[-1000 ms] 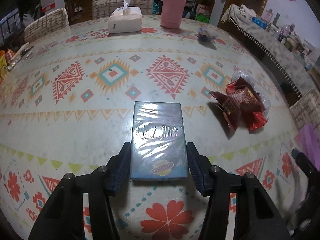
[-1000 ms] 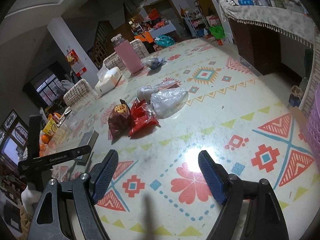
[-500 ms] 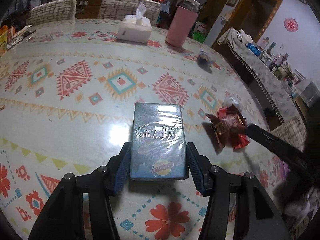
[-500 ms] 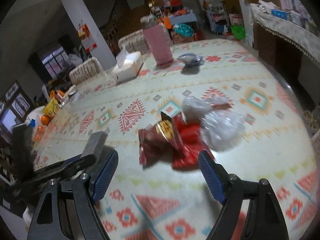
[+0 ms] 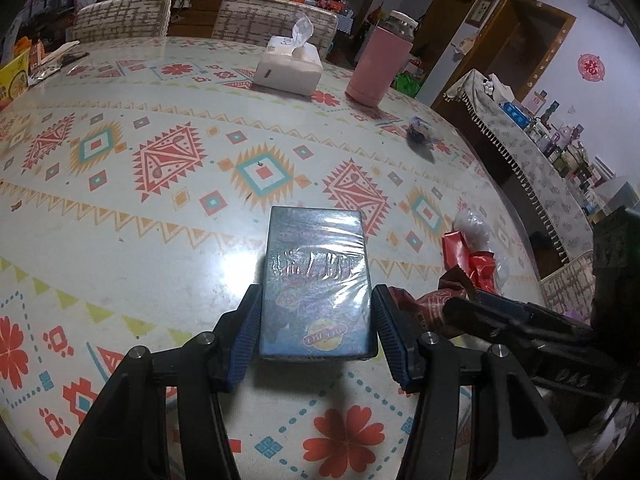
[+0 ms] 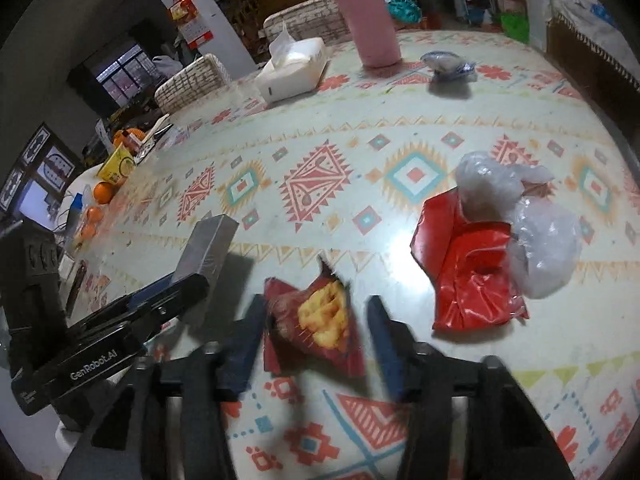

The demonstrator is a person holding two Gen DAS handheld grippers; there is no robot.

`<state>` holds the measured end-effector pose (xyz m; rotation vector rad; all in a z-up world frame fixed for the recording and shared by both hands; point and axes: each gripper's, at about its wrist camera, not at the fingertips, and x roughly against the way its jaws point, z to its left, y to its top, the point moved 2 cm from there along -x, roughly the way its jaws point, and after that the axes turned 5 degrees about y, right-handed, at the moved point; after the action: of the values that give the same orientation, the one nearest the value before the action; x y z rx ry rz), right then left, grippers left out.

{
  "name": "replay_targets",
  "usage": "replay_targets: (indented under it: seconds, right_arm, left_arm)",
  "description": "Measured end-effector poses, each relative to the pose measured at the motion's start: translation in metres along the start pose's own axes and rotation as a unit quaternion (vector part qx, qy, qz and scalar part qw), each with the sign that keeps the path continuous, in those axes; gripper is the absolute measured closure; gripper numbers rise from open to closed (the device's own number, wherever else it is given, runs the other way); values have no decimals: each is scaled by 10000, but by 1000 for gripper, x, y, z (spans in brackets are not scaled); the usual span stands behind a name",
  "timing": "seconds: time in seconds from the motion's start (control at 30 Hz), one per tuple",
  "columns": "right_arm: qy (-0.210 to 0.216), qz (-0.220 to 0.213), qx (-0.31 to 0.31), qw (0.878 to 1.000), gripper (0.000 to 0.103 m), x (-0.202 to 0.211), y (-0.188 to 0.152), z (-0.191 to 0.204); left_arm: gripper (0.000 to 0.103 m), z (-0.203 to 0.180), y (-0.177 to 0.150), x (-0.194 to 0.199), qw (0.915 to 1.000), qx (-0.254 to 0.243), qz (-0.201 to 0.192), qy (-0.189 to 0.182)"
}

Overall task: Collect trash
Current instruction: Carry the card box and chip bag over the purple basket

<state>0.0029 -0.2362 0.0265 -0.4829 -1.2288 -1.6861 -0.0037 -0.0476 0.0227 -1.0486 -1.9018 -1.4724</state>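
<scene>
Dark red snack wrapper (image 6: pixel 316 320), torn open with yellow crisps printed or showing on it, lying flat on the patterned table (image 6: pixel 400 120) and now sitting right between the blue fingers of the right hand-held gripper (image 6: pixel 316 336); a second ago only bare tablecloth there, with the wrapper far ahead. Jaws just been closing around it, yet a gap visible on each side, so not clamped for now, merely straddling. Just beside it to the right, a brighter red wrapper (image 6: pixel 472 272) crumpled on the table, touching a clear plastic bag (image 6: pixel 520 216) bunched against its far edge; both untouched. Further back, a small scrunched bluish wrapper (image 6: pixel 448 65) near the pink flask (image 6: pixel 374 24) and the white tissue box (image 6: pixel 292 66), unchanged. In the left view, a flat blue box wrapped in film (image 5: pixel 316 284) clenched between the fingers of the left hand-held gripper (image 5: pixel 316 328), raised off the table and tilted forward, held the same as a second ago though carried a little sideways, with the right tool now crossing the lower right of that view. Likely meaning: one piece of trash already in hand, a second about to be pinched, the red wrapper, plastic bag and far wrapper left to gather. Thin foil lying flat, so probably prone to slipping or sliding under the pads unless pressed low.
</scene>
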Motion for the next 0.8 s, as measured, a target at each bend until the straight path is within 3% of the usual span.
replay_targets:
  seconds: [0.13, 0.23, 0.3, 0.4, 0.8]
  right_arm:
    - [-9, 137, -79, 9999, 32, -16, -7, 1]
    - [-118, 12, 59, 9999, 31, -19, -14, 7]
    - [-83, -31, 98, 9999, 51, -18, -18, 11]
    - [-80, -120, 167, 9998, 57, -11, -27, 17]
    - [-594, -1031, -176, 9927, 57, 88, -86, -7]
  left_arm:
    - [49, 4, 1, -2, 10000, 79, 21, 46]
    - [49, 4, 1, -4, 9999, 73, 36, 70]
    - [49, 3, 0, -4, 10000, 44, 34, 75]
    - [49, 1, -1, -4, 10000, -11, 2, 97]
    - [49, -14, -4, 4, 9979, -402, -387, 321]
